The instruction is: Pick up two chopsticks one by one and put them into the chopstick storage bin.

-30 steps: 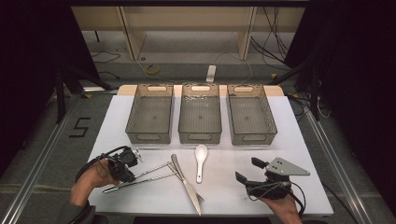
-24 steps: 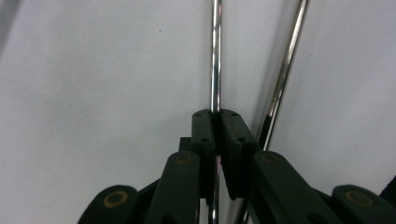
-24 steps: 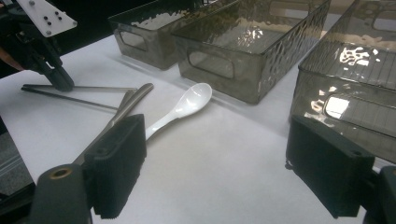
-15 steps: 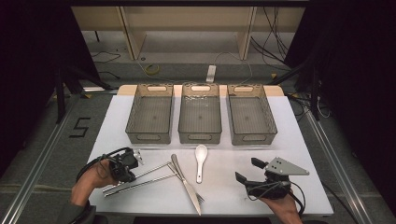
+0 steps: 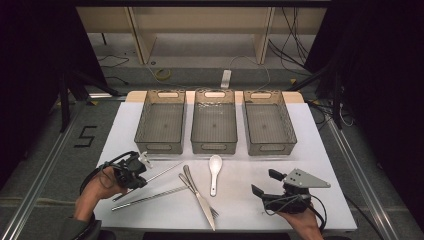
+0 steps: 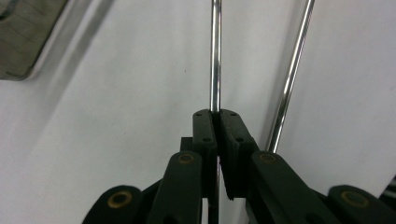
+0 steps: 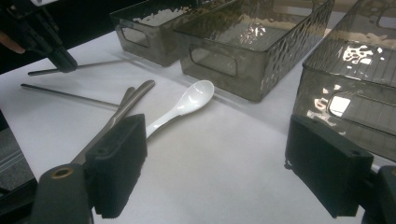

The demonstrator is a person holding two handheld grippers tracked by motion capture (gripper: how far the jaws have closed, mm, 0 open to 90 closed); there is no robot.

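Left gripper [image 6: 215,116] is clamped on one metal chopstick [image 6: 215,56]; the pads meet on it with no gap showing. The rod runs straight out ahead between the jaws, so its long axis lines up with the gripper's own. We have hold of it near one end, with most of the length sticking forward.

In the high view that chopstick [image 5: 162,172] lies at the left front of the white table [image 5: 320,150], slanting up and right from the left gripper [image 5: 134,172] toward the left bin [image 5: 161,122]. The second chopstick [image 5: 150,198] lies just beside it, nearer the table's front edge, roughly parallel and apart from the jaws. In the left gripper view the second chopstick [image 6: 292,70] sits to the right of the held one, not touching it.

The key relation, as we read it: the free end points toward the left bin, and the left hand is clearly the nearer one. Any lift has to mind the long overhang, since a grip near the end could let the rod pivot.

Right gripper [image 5: 270,189] rests at the right front with jaws wide apart and nothing between them. The knife and fork [image 5: 200,197] and the white spoon [image 5: 215,172] lie between the two hands, with the spoon [image 7: 187,100] ahead and left of the right gripper [image 7: 219,172]. Middle bin [image 5: 214,120] and right bin [image 5: 267,120] stand farther back.
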